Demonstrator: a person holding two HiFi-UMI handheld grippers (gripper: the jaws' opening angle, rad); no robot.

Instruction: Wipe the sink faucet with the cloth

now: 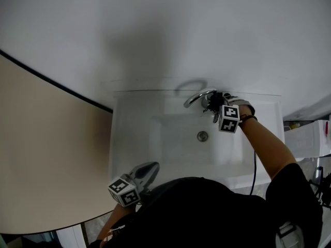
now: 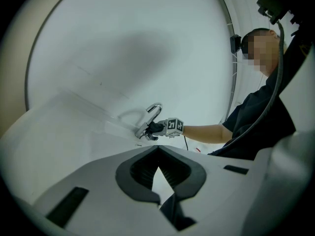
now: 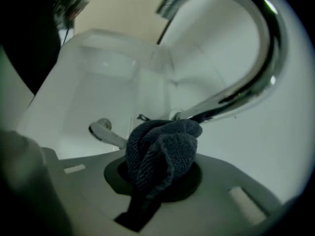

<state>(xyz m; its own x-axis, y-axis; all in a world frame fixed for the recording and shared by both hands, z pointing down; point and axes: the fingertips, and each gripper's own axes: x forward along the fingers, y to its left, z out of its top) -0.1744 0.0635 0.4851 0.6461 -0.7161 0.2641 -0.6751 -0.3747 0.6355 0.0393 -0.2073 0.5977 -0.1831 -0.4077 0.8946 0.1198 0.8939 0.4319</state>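
- right gripper [image 1: 211,103]: at the back rim of the sink [image 1: 129,138], pointing steeply down at the faucet [image 1: 199,97]. jaws clenched on the cloth [image 3: 160,156].
- cloth: dark blue-grey, ribbed weave, bunched into a wad that bulges up out of the jaws; a fold hangs down between them. the top of the wad sits at the foot of the spout, where the arch meets the sink deck. actual contact with the metal cannot be confirmed.
- faucet: chrome, with a high arched spout curving over the basin. in the right gripper view the arch runs above and to the right of the cloth. a chrome lever [image 3: 106,132] lies low on the left, just beside the wad.
- left gripper [image 2: 158,156]: jaws pressed together, nothing between them. it hovers over the near left edge of the sink, well apart from the faucet, and aims across the basin toward it.
- sink: white, rectangular, mounted against a white wall [image 1: 155,30]. drain [image 1: 202,136] is at the basin centre, in front of the faucet.
- marker cube [image 1: 229,119] sits on the right gripper, on the side nearer the person. a black cable [image 1: 254,164] runs back from it along the bare forearm [image 1: 264,143].
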